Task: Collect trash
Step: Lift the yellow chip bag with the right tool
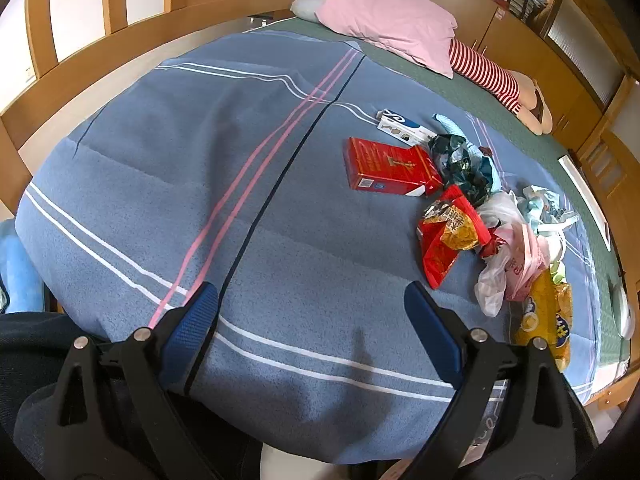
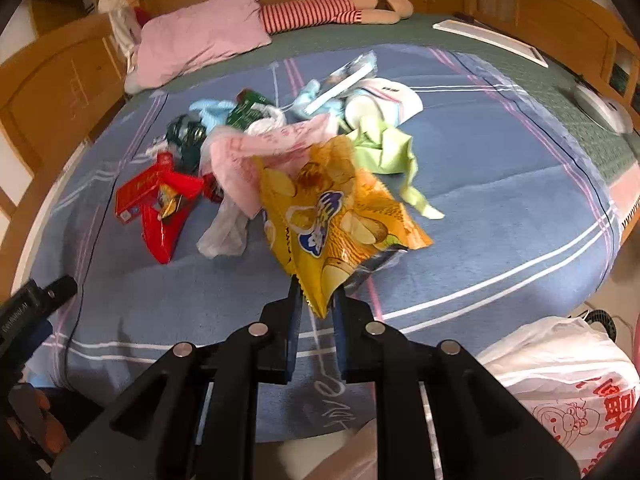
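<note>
Our right gripper (image 2: 316,300) pinched the yellow chip bag (image 2: 332,216) by its near corner, the bag's length running away toward the pink pillow (image 2: 200,48); left gripper (image 1: 312,320) gaped empty.

Bed: blue striped blanket (image 1: 280,220) over a green sheet.
Head end: pink pillow (image 2: 200,40), striped doll (image 2: 320,14).
Middle: red box (image 1: 388,166), wrappers, plastic bags.

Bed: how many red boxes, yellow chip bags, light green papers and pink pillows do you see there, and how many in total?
red box: 1
yellow chip bag: 1
light green paper: 1
pink pillow: 1
Total: 4
</note>
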